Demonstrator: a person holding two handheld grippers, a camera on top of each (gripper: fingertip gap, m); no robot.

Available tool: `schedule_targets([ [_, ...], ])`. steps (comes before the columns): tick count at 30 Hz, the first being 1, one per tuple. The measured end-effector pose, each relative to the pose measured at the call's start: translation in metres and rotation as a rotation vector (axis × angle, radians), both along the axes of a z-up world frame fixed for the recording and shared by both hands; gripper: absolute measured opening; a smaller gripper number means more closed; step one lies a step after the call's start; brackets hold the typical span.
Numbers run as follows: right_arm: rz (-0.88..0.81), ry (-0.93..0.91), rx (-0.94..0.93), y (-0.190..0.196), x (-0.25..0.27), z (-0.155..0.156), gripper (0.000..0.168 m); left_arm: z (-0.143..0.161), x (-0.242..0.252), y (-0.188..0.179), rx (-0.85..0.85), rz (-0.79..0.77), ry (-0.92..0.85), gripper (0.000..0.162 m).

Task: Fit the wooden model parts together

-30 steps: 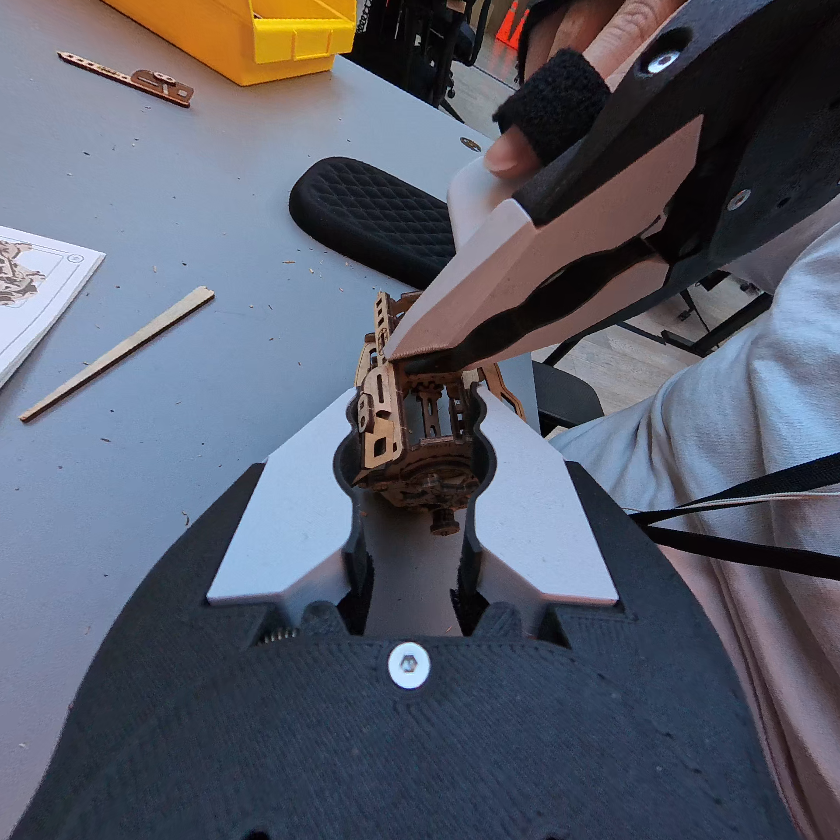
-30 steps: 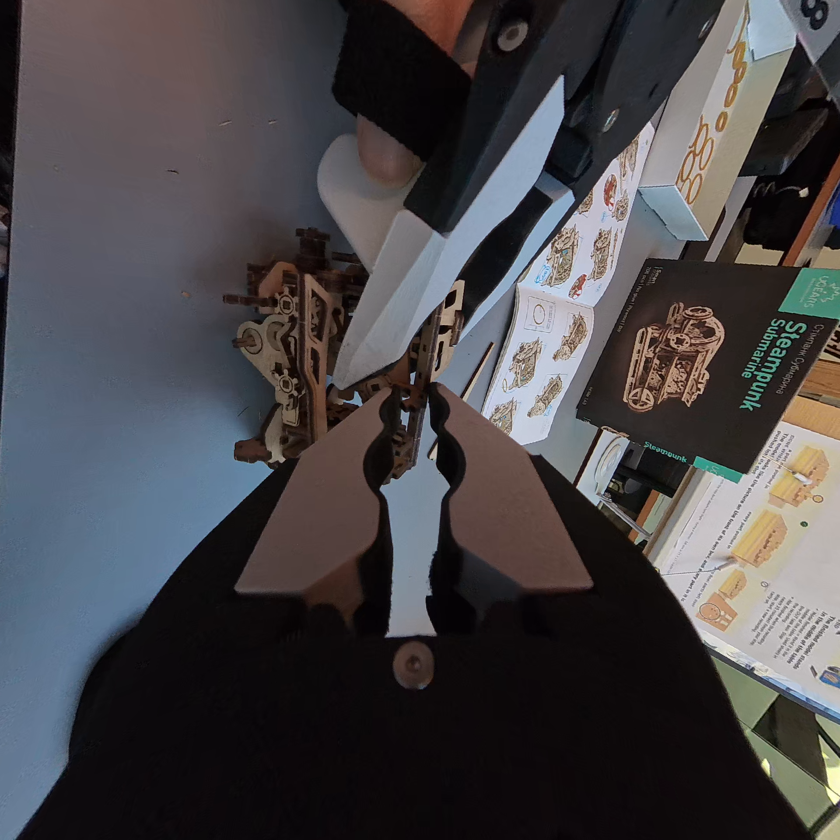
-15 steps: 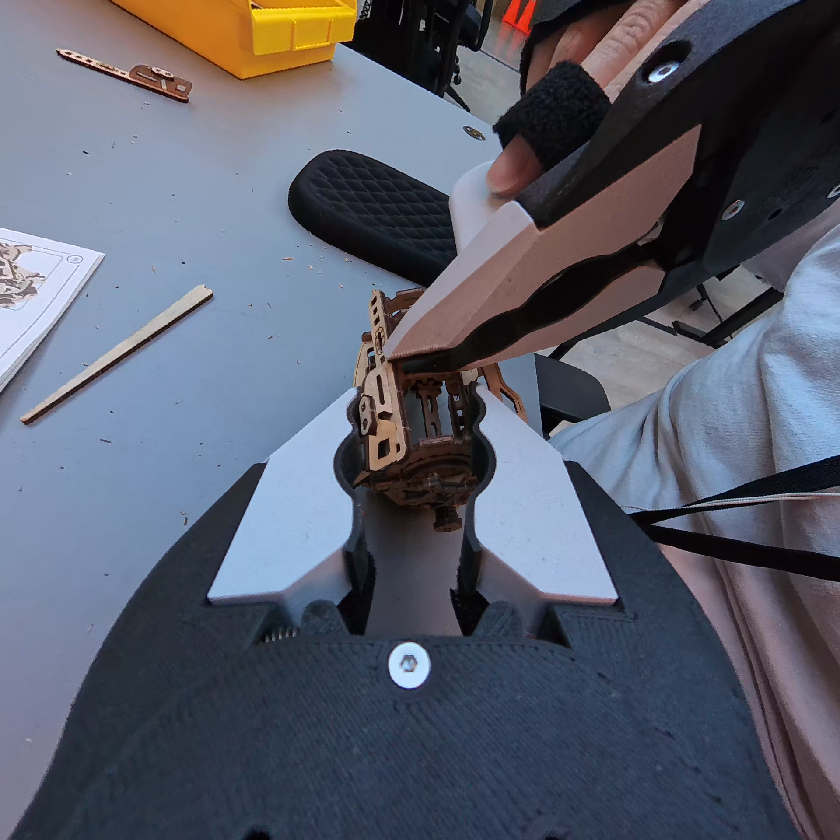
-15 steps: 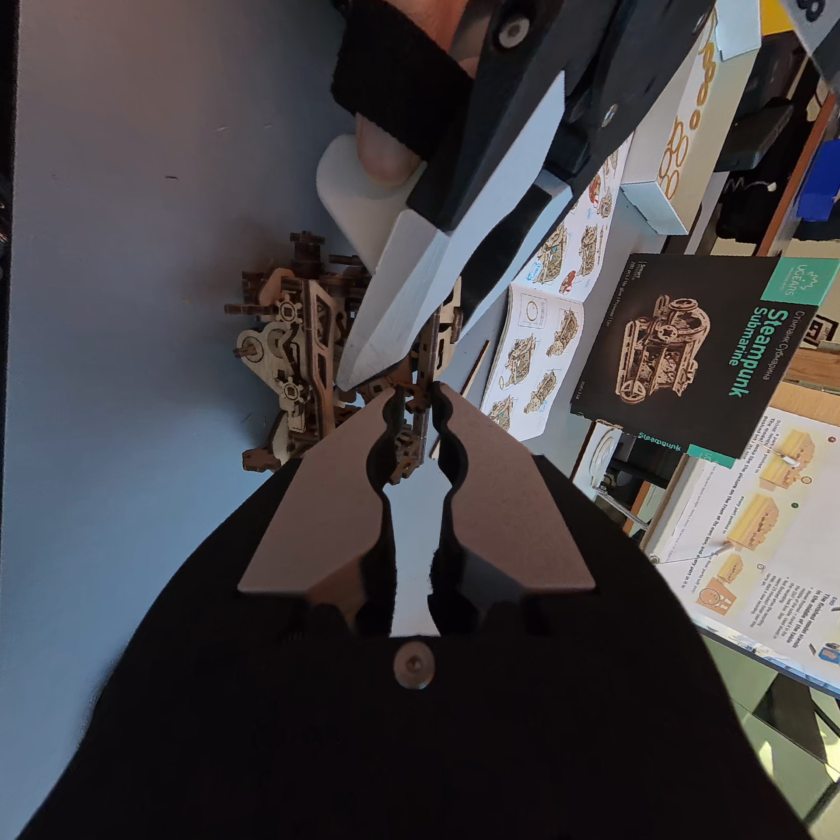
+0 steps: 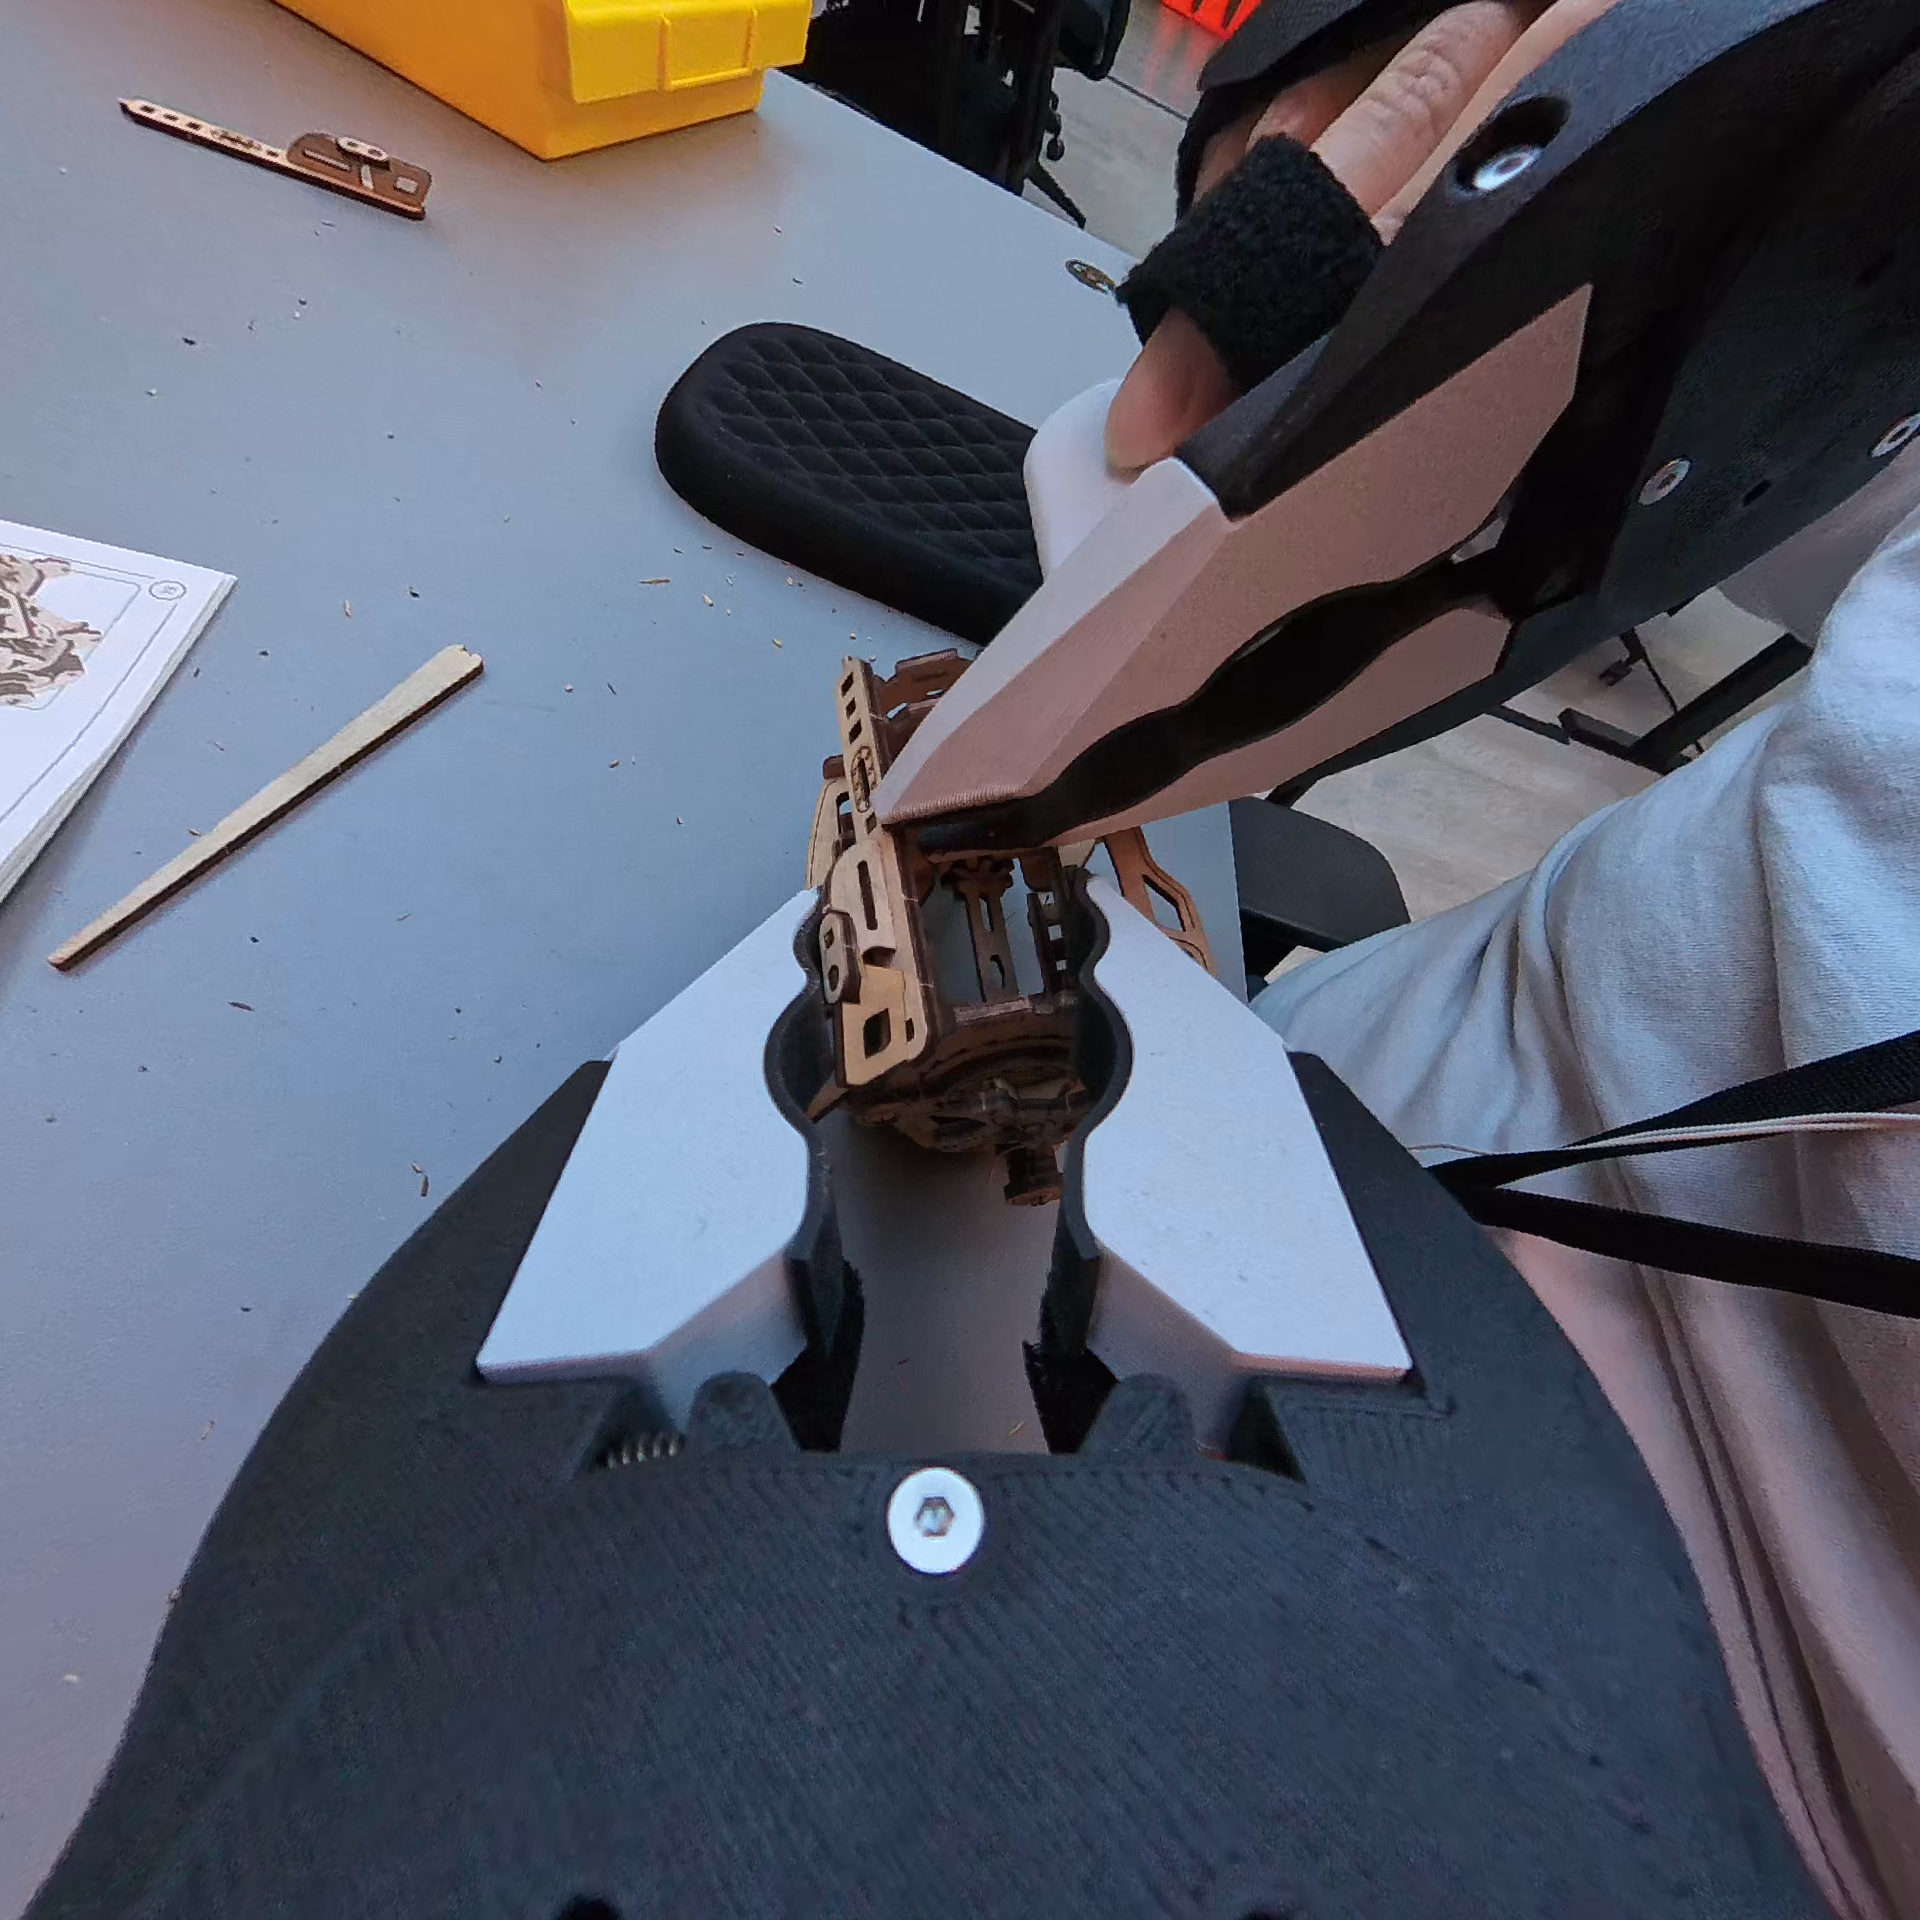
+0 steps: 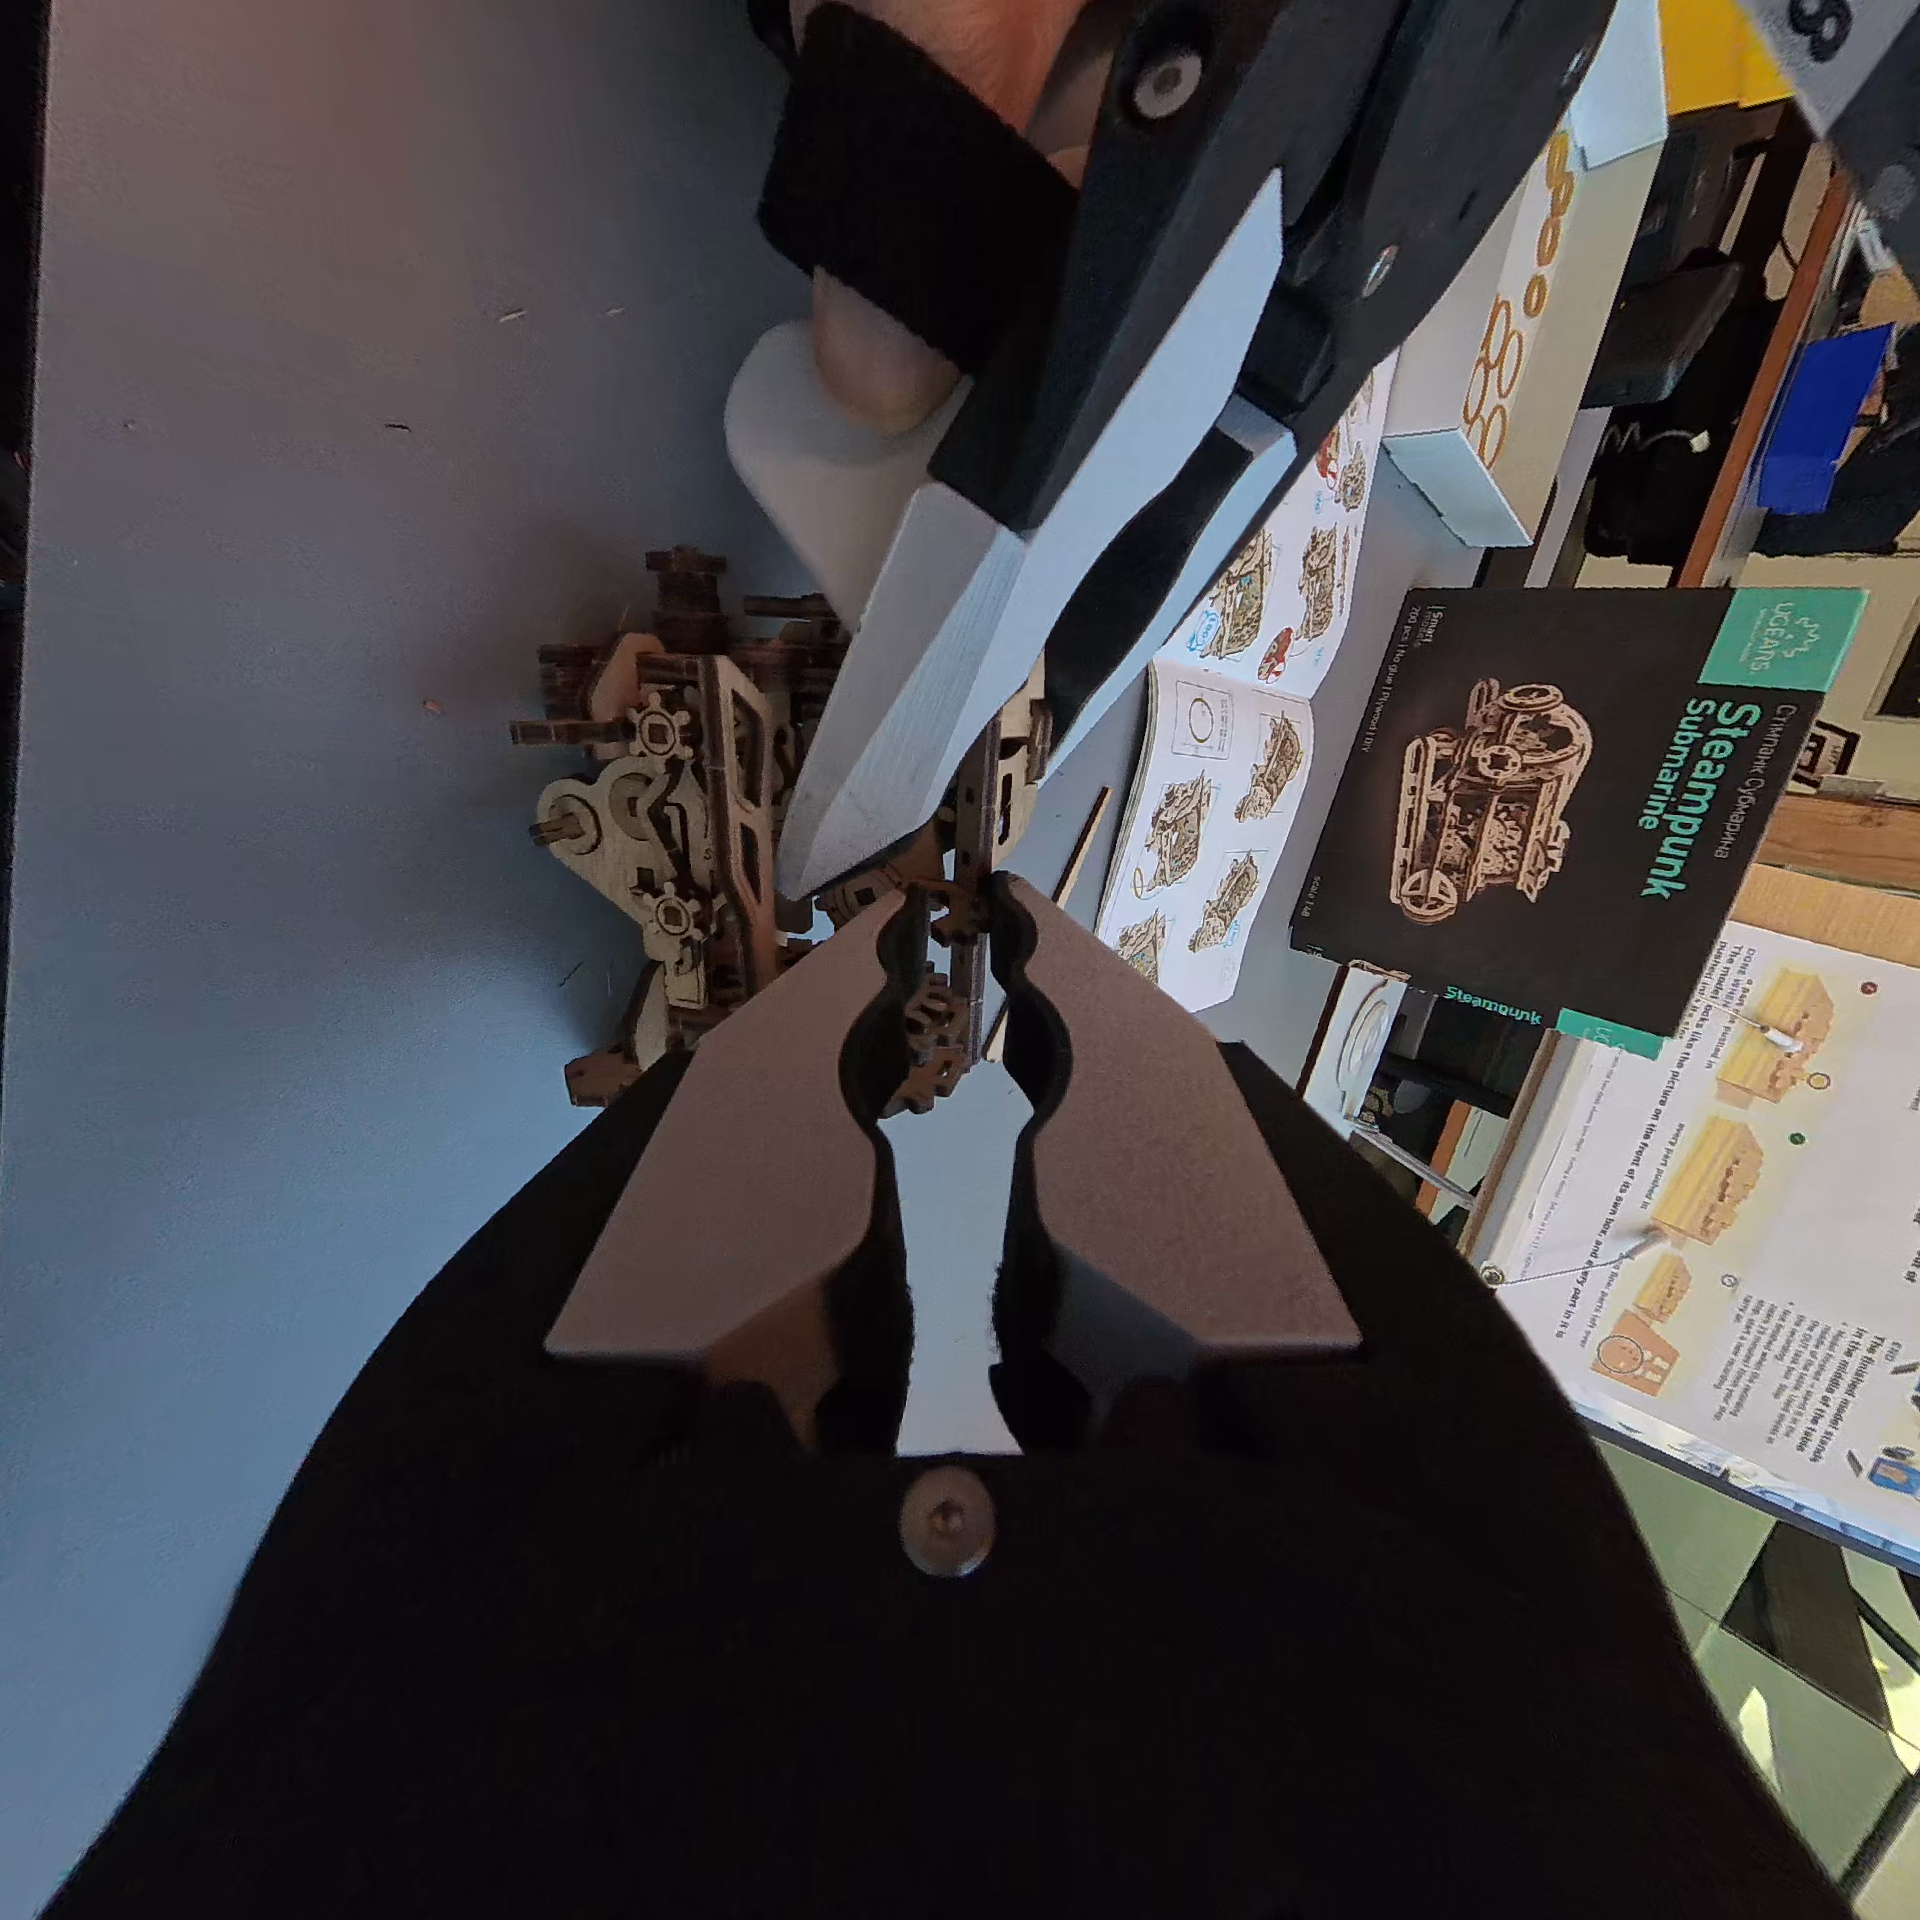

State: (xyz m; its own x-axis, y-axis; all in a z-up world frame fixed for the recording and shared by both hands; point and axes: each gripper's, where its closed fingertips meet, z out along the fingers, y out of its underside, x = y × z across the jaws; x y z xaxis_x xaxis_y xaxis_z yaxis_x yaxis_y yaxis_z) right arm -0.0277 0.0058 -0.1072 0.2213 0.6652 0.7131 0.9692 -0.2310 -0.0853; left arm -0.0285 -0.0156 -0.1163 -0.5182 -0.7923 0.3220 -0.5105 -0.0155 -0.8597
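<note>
The left gripper is clamped on the wooden model, holding it just above the grey table. The right gripper comes in from the upper right, its fingers pinched on a thin wooden part at the model's top. Beyond on the table lie a black pad, a wooden stick, a booklet, a dark wooden strip and a yellow bin.
</note>
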Motion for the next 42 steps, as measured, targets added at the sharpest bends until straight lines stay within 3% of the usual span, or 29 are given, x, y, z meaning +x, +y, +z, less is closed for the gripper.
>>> schedule_targets([
  [42,-0.035,-0.003,0.075,0.0019,-0.0015,-0.001,0.009,-0.0022,-0.0013,0.0005,0.033,0.009,0.007,0.042],
])
